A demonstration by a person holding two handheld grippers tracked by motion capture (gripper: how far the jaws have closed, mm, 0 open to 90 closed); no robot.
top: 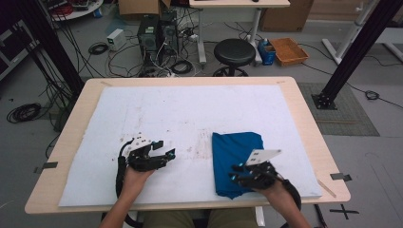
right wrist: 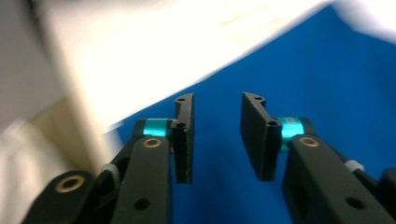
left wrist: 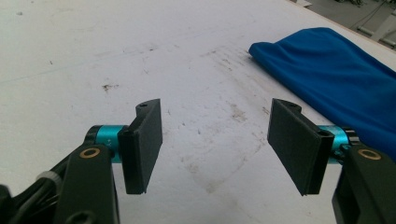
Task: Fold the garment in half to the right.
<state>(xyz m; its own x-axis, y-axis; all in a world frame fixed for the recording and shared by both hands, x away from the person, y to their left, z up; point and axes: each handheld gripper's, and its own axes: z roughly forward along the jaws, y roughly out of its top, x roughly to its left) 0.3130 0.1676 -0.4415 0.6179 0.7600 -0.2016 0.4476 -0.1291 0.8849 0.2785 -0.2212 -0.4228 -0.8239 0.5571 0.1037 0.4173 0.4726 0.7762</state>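
Right gripper (top: 237, 172): lower right of the high view, jaws parted, nothing clamped, over folded blue cloth (top: 235, 156). Left gripper (top: 164, 149): lower left, jaws wide, empty, above white tabletop (top: 142, 109). Cloth flat, right of centre.

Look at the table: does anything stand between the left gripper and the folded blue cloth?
Nothing visible does. The left gripper sits with its fingers apart over the white mat, and only bare, stained mat lies between it and the blue cloth, where the right gripper is.
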